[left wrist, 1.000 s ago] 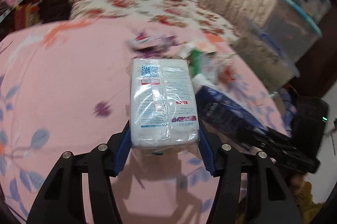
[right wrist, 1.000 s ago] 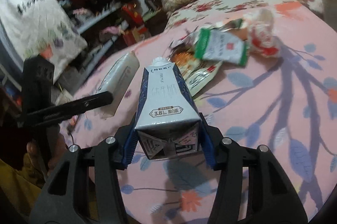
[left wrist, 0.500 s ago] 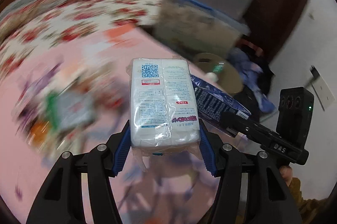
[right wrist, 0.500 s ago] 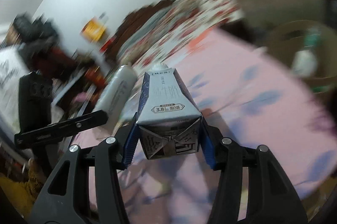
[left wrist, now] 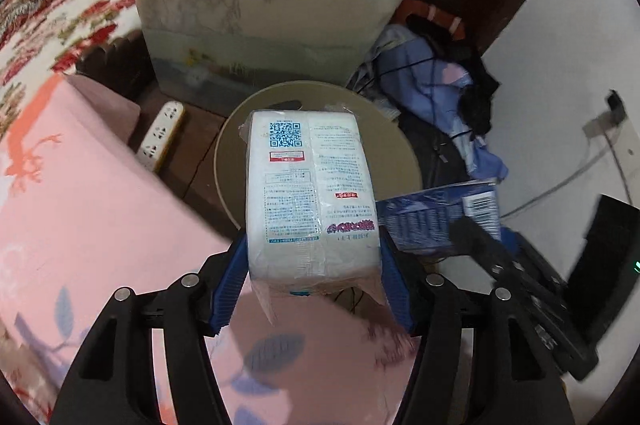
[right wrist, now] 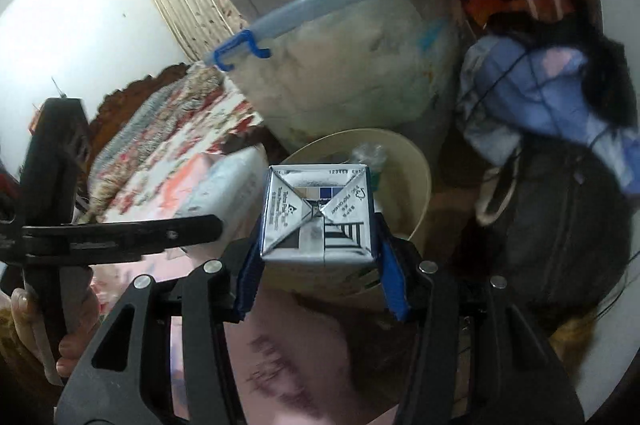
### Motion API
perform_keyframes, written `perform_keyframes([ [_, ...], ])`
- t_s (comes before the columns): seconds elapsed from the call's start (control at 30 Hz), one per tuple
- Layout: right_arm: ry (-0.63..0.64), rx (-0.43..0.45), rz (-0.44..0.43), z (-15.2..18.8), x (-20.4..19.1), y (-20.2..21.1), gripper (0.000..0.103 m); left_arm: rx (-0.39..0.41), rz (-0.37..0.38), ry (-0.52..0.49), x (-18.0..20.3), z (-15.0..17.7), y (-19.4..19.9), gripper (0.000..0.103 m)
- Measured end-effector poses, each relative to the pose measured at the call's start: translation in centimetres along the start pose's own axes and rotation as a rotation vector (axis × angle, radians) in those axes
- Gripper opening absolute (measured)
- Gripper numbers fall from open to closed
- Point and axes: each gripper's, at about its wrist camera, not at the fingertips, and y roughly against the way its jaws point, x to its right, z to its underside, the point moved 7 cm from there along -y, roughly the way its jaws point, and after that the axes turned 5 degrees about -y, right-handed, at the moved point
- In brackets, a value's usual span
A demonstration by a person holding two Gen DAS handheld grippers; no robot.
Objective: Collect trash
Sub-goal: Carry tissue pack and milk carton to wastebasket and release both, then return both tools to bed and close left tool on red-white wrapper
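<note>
My left gripper [left wrist: 314, 277] is shut on a white plastic-wrapped tissue pack [left wrist: 308, 197] and holds it above a round beige trash bin [left wrist: 232, 153] on the floor beside the bed. My right gripper [right wrist: 318, 265] is shut on a blue and white milk carton [right wrist: 318, 215], its folded bottom facing the camera, held over the same bin [right wrist: 416, 181]. The carton also shows at the right of the left wrist view [left wrist: 436, 221]. The tissue pack shows at the left of the right wrist view [right wrist: 224, 193]. Some trash lies inside the bin.
A large clear storage box with a blue clip [left wrist: 256, 5] stands behind the bin. A white power strip [left wrist: 160, 133] lies on the floor. The pink bed cover [left wrist: 80, 205] is at the left. Blue clothes and a black bag [right wrist: 560, 153] are piled at the right.
Both grippers have swung away from the bed, with its scattered wrappers, to the bedside. The tissue pack and the carton now hang over the bin. Both grips are unchanged.
</note>
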Motion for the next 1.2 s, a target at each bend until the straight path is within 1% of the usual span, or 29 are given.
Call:
perform_keyframes([
  [0.1, 0.039, -0.006, 0.039, -1.2, 0.5, -2.3, 0.052, -0.032, -0.039, -0.002, -0.4, -0.4, -2.0, 0.064],
  [0.17, 0.066, -0.021, 0.059, -1.7, 0.5, -4.0, 0.054, -0.051, -0.067, 0.001, -0.8, -0.6, -2.9, 0.079],
  [0.2, 0.074, -0.030, 0.071, -1.7, 0.7, -4.6, 0.058, -0.052, -0.076, 0.010, -1.1, -0.6, -3.1, 0.081],
  [0.23, 0.075, -0.026, 0.081, -1.8, 0.8, -5.1, 0.072, -0.049, -0.076, 0.017, -1.4, -0.4, -2.8, 0.080],
  [0.27, 0.067, -0.002, 0.083, -1.8, 0.9, -5.1, 0.077, -0.044, -0.085, 0.032, -1.8, -0.4, -2.5, 0.081],
  [0.3, 0.057, 0.029, 0.076, -2.1, 0.8, -4.7, 0.082, -0.042, -0.068, 0.045, -2.1, -0.2, -2.1, 0.081],
  [0.33, 0.054, 0.042, 0.068, -2.2, 0.6, -4.4, 0.082, -0.038, -0.056, 0.054, -2.2, -0.1, -1.6, 0.081],
  [0.43, 0.039, 0.072, 0.047, -2.1, -0.1, -3.2, 0.082, 0.015, -0.043, 0.076, -2.5, 0.8, 1.2, 0.081],
  [0.53, 0.011, 0.070, -0.002, -1.1, -1.1, -1.9, 0.082, 0.071, -0.031, 0.078, -2.5, 2.8, 4.3, 0.081],
  [0.67, 0.007, 0.044, -0.075, 1.6, -3.6, -0.4, 0.082, 0.118, -0.062, 0.074, -3.2, 7.5, 8.0, 0.081],
  [0.77, 0.022, 0.003, -0.134, 4.0, -6.0, -0.2, 0.081, 0.126, -0.083, 0.108, -4.8, 11.7, 10.2, 0.081],
  [0.8, 0.031, -0.015, -0.151, 4.8, -6.9, -0.2, 0.079, 0.128, -0.083, 0.124, -5.4, 13.0, 10.9, 0.081],
  [0.9, 0.065, -0.087, -0.198, 7.4, -9.8, -0.9, 0.068, 0.131, -0.102, 0.183, -7.5, 17.7, 13.4, 0.081],
  [0.93, 0.077, -0.116, -0.218, 8.3, -10.9, -1.2, 0.064, 0.134, -0.107, 0.197, -8.0, 18.8, 14.0, 0.081],
  [0.97, 0.088, -0.143, -0.240, 9.2, -12.0, -1.5, 0.061, 0.138, -0.117, 0.218, -8.8, 20.3, 14.9, 0.081],
  [1.0, 0.097, -0.164, -0.260, 10.1, -13.2, -1.6, 0.060, 0.143, -0.128, 0.239, -9.6, 21.9, 15.7, 0.081],
  [1.07, 0.127, -0.205, -0.295, 11.7, -15.6, -1.9, 0.054, 0.152, -0.140, 0.284, -11.1, 24.6, 17.2, 0.081],
  [1.2, 0.214, -0.290, -0.362, 15.2, -20.9, -2.4, 0.049, 0.180, -0.167, 0.411, -14.9, 29.7, 20.3, 0.080],
])
